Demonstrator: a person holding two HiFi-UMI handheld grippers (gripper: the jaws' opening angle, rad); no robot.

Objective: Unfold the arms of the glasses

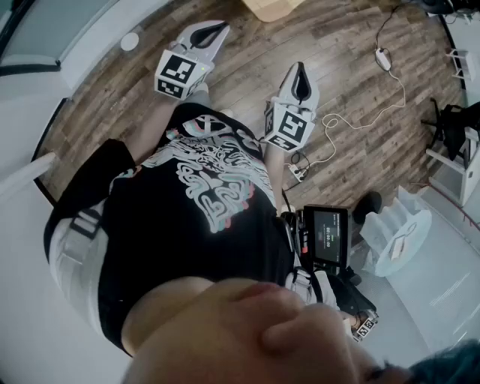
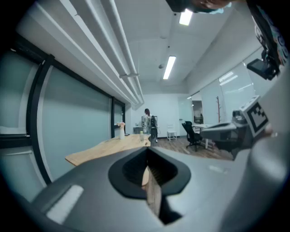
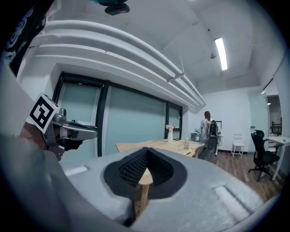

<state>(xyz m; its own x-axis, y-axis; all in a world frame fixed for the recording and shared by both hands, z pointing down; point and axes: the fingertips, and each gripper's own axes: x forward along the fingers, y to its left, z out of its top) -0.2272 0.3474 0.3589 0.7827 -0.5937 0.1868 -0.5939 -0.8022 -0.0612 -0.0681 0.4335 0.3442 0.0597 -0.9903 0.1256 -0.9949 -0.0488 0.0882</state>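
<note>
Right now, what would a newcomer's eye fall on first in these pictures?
The left hand-held gripper and the right hand-held gripper, both shut and empty, are held out over the wood floor, beyond a black printed T-shirt. Far ahead stands a table with a person near it.

Left gripper (image 1: 216, 32) and right gripper (image 1: 300, 71) point forward, jaws together, empty.

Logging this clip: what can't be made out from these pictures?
- Glasses: in no view. The left gripper and the right gripper are both shut on nothing.
- Table: far off in both gripper views and partly behind the jaws. The items on it are too small to name.
- Wood corner: cut off by the top edge of the head view.
- Floor near the feet: hidden by the person's torso in the head view.
</note>
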